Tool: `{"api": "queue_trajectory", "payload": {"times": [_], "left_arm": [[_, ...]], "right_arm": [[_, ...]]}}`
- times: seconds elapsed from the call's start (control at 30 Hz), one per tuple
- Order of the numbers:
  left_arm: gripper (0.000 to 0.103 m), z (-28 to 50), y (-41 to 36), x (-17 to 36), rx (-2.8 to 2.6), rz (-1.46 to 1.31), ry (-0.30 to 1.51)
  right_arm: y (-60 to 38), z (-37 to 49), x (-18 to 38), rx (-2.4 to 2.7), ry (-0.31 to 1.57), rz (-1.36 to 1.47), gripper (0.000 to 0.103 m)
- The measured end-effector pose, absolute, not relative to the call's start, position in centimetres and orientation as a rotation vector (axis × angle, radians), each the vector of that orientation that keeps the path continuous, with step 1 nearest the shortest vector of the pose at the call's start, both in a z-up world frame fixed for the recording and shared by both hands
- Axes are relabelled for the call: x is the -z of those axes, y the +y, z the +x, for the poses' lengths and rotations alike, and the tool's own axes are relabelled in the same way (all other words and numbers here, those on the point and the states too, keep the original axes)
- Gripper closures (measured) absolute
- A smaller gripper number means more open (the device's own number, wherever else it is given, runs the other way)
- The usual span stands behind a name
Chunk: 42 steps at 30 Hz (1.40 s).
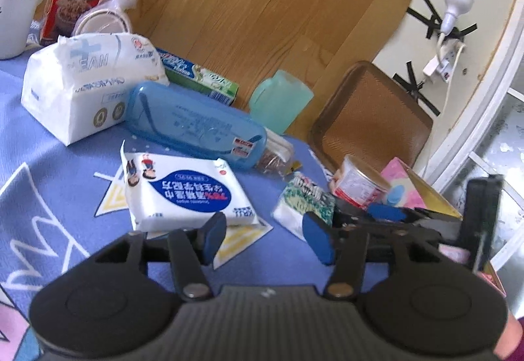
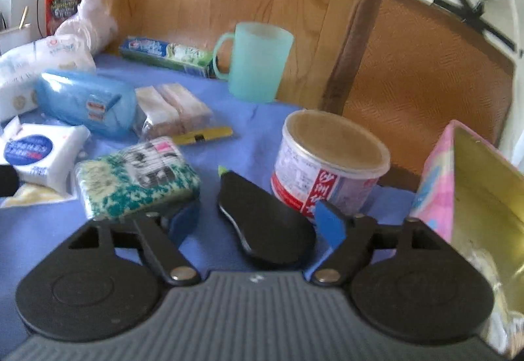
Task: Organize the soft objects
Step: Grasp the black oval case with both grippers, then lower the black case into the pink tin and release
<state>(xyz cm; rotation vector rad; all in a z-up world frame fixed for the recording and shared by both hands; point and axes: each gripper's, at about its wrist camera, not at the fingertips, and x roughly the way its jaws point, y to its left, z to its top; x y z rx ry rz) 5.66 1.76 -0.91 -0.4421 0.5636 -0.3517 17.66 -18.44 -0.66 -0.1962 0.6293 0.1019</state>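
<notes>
My left gripper (image 1: 267, 240) is open and holds nothing, low over the blue cloth. Just beyond its left pad lies a flat white pack of wet wipes (image 1: 186, 194). A soft green-patterned pack (image 1: 304, 200) lies past its right pad. A large white tissue pack (image 1: 88, 82) stands at the back left. My right gripper (image 2: 257, 225) is open. A black oval object (image 2: 262, 223) rests on the cloth between its pads, and neither pad presses on it. The green-patterned pack (image 2: 137, 184) lies just beyond the left pad, with the wet wipes (image 2: 39, 154) further left.
A white-and-red can (image 2: 327, 164) stands ahead right, beside an open pink box (image 2: 475, 190). Behind are a green cup (image 2: 258, 60), a toothpaste box (image 2: 167, 56), a blue case (image 2: 85, 102), a wafer pack (image 2: 173, 112) and a brown tray (image 2: 419, 76) against the wooden board.
</notes>
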Motion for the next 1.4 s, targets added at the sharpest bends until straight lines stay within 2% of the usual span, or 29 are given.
{"api": "queue_trajectory", "payload": {"times": [0.07,0.1,0.37,0.5,0.57,0.6,0.63,0.67,0.87,0.93,0.97,1.0,1.03,1.17,1.4], "left_arm": [[0.048,5.7,1.7,0.9,0.356,-0.444,0.556],[0.048,5.7,1.8,0.9,0.358,-0.447,0.553],[0.047,5.9,2.0,0.9,0.39,-0.461,0.553],[0.047,5.7,1.4,0.7,0.428,-0.434,0.551],[0.047,5.6,0.9,0.5,0.45,-0.418,0.563],[0.047,5.3,0.7,0.4,0.465,-0.414,0.572],[0.047,5.0,0.5,0.2,0.481,-0.417,0.58],[0.047,4.6,0.2,0.0,0.505,-0.427,0.59],[0.047,3.4,-3.5,-0.8,0.603,-0.359,0.695],[0.047,4.1,-4.7,-0.3,0.628,-0.378,0.749],[0.047,4.6,-5.3,0.0,0.631,-0.385,0.782],[0.051,5.0,-6.0,0.3,0.638,-0.384,0.818],[0.053,5.4,-6.6,0.7,0.643,-0.384,0.841],[0.055,4.9,-8.3,0.2,0.679,-0.368,0.831],[0.055,4.2,-13.2,-4.5,0.835,-0.288,0.682]], "right_arm": [[-19.3,18.5,0.4,-0.135,0.672,-0.137,0.036],[-19.7,18.6,0.2,-0.151,0.687,-0.094,0.038],[-17.6,10.3,0.5,-0.21,0.619,-0.117,0.038],[-17.8,6.6,0.6,-0.261,0.636,-0.002,0.041],[-18.0,5.3,0.8,-0.29,0.619,0.049,0.04],[-18.2,4.7,0.8,-0.299,0.614,0.062,0.034],[-18.5,4.4,0.8,-0.308,0.615,0.075,0.022],[-18.7,4.1,0.8,-0.321,0.618,0.085,0.019],[-18.8,3.5,1.1,-0.346,0.595,0.059,0.019],[-18.6,3.7,1.0,-0.351,0.593,0.027,0.024],[-18.4,3.8,1.1,-0.344,0.596,0.003,0.031],[-18.3,4.0,1.1,-0.335,0.599,-0.018,0.048],[-18.2,3.9,1.1,-0.328,0.591,-0.034,0.051],[-19.2,2.4,1.0,-0.283,0.552,-0.032,0.051],[-21.9,-1.5,-1.3,-0.105,0.299,-0.042,0.051]]}}
